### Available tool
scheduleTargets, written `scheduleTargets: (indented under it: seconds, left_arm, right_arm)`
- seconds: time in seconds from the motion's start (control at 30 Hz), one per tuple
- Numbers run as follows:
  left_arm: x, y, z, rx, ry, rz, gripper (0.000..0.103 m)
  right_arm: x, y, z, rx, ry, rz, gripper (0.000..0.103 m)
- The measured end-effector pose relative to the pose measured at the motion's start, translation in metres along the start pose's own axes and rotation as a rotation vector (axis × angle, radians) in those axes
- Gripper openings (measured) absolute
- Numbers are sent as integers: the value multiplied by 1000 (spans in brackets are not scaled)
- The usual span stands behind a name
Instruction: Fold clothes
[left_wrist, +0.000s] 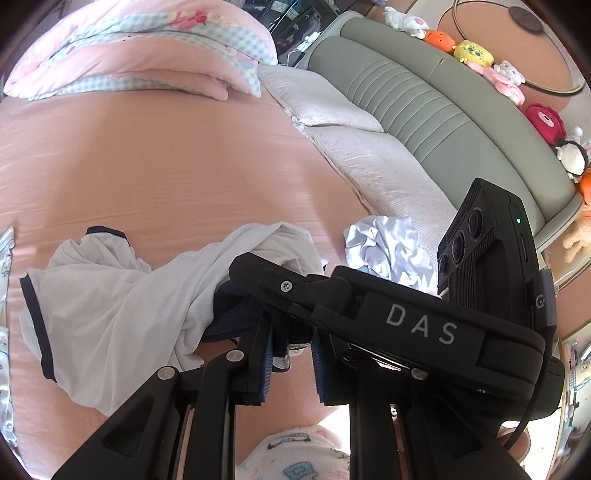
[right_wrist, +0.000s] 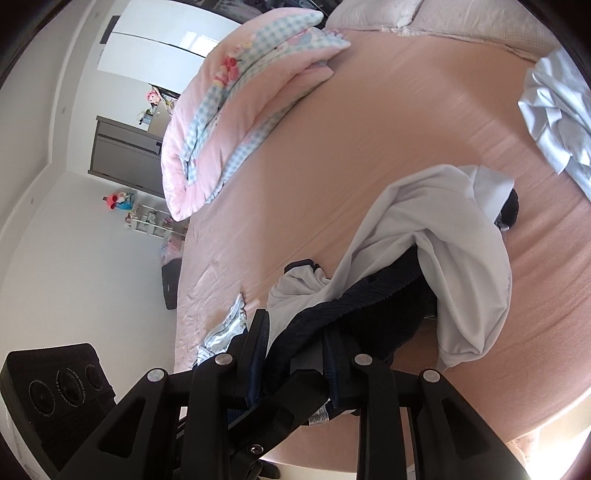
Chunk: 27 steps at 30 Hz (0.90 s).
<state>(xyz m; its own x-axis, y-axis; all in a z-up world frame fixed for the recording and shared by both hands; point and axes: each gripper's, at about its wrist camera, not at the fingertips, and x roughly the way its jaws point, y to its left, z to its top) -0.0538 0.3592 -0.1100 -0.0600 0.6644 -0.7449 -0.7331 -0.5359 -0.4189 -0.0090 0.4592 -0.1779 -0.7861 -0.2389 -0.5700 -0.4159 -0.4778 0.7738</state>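
Note:
A white shirt with navy trim (left_wrist: 110, 295) lies crumpled on the pink bed sheet (left_wrist: 147, 166), its dark navy collar bunched near the grippers. My left gripper (left_wrist: 291, 350) is open, with the navy collar between its blue pads. The right gripper's black body (left_wrist: 369, 317) crosses just in front of it. In the right wrist view the shirt (right_wrist: 443, 251) hangs from my right gripper (right_wrist: 295, 350), which is shut on the ribbed navy collar (right_wrist: 369, 299). A second crumpled pale blue garment (left_wrist: 388, 251) lies further right; it also shows in the right wrist view (right_wrist: 554, 110).
A folded pink and checked quilt (left_wrist: 140, 48) lies at the far side of the bed. Pale pillows (left_wrist: 369, 155) rest against a grey-green headboard (left_wrist: 424, 99) topped with plush toys (left_wrist: 509, 77). The bed's edge and white floor (right_wrist: 92, 258) are at left.

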Motion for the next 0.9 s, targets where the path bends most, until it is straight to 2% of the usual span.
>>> scheduleTargets:
  seconds: [0.53,0.9]
  left_arm:
    - [-74,-27,47,80,-181,-28,15]
    - [-134,-12,64,68,-303,-36,15]
  right_arm:
    - [-50,101,28,-159,-115,28,27]
    - [-62,173,29,-274,-139,30,27]
